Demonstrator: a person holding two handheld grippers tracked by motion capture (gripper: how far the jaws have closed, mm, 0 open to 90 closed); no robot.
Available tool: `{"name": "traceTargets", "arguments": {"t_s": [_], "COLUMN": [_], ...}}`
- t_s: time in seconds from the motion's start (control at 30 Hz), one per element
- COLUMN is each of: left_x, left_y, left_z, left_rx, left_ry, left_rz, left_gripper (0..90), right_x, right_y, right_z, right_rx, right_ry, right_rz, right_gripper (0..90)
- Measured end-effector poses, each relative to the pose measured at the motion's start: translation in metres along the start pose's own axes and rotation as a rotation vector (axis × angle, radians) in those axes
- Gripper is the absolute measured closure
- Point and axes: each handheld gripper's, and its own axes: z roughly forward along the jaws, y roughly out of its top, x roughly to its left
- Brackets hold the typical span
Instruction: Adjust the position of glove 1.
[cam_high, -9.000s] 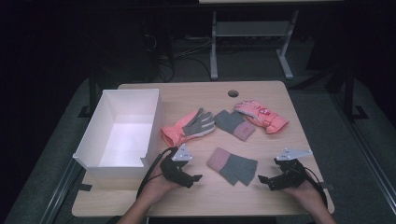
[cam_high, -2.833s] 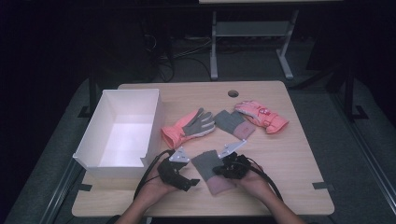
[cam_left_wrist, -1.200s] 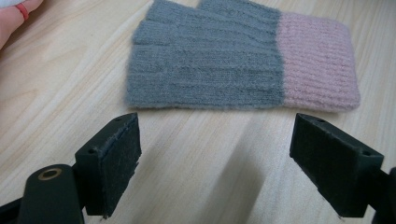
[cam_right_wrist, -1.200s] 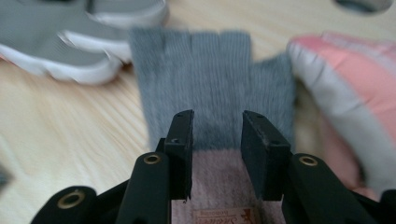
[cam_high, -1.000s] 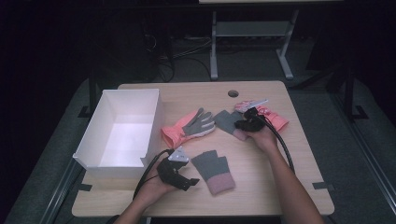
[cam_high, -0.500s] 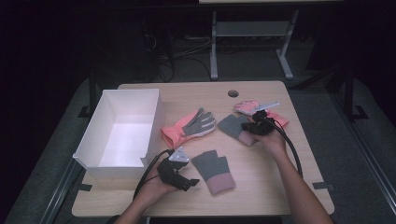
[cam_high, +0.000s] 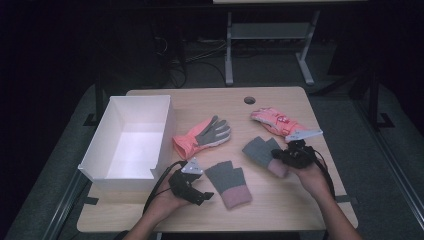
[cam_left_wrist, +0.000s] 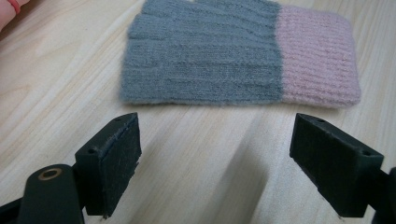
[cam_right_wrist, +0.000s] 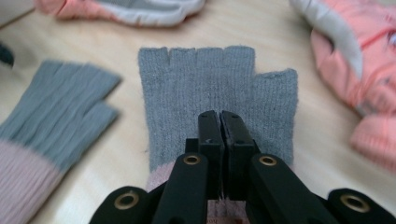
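Two grey knit fingerless gloves with pink cuffs lie on the wooden table (cam_high: 280, 210). Just right of my left gripper (cam_high: 202, 189) lies the near one (cam_high: 227, 182); in the left gripper view that glove (cam_left_wrist: 210, 56) sits flat ahead of the open gripper (cam_left_wrist: 219, 135), apart from its jaws. My right gripper (cam_high: 281, 156) is at the pink cuff of the second knit glove (cam_high: 260, 149). In the right gripper view the gripper (cam_right_wrist: 219, 116) is shut on that glove (cam_right_wrist: 205, 79) at the cuff, whose grey fingers point away.
A white open box (cam_high: 97, 150) stands at the left. Mid-table lies a pink and grey glove (cam_high: 200, 135), and a pink ski glove (cam_high: 275, 120) rests at the back right, close to my right gripper. A round hole (cam_high: 249, 100) is near the far edge.
My right gripper left the near knit glove, went to the far one, shut on its cuff and drew it toward the front right. The left gripper has stayed put.
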Motion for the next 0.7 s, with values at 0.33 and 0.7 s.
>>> {"name": "traceTargets", "arguments": {"t_s": [0.33,0.7], "left_x": [0.0,0.002], "left_y": [0.0,-0.001], "left_z": [-0.001,-0.003], "left_rx": [0.006,-0.003], "left_ry": [0.004,0.007], "left_rz": [0.014,-0.002], "left_gripper": [15.9,15.9], "right_x": [0.014,-0.017], "right_y": [-0.033,-0.045], "right_z": [0.004,-0.026], "right_rx": [0.097,0.06], "right_ry": [0.002,-0.113], "right_rz": [-0.008,-0.009], "right_gripper": [84.7,90.0]}}
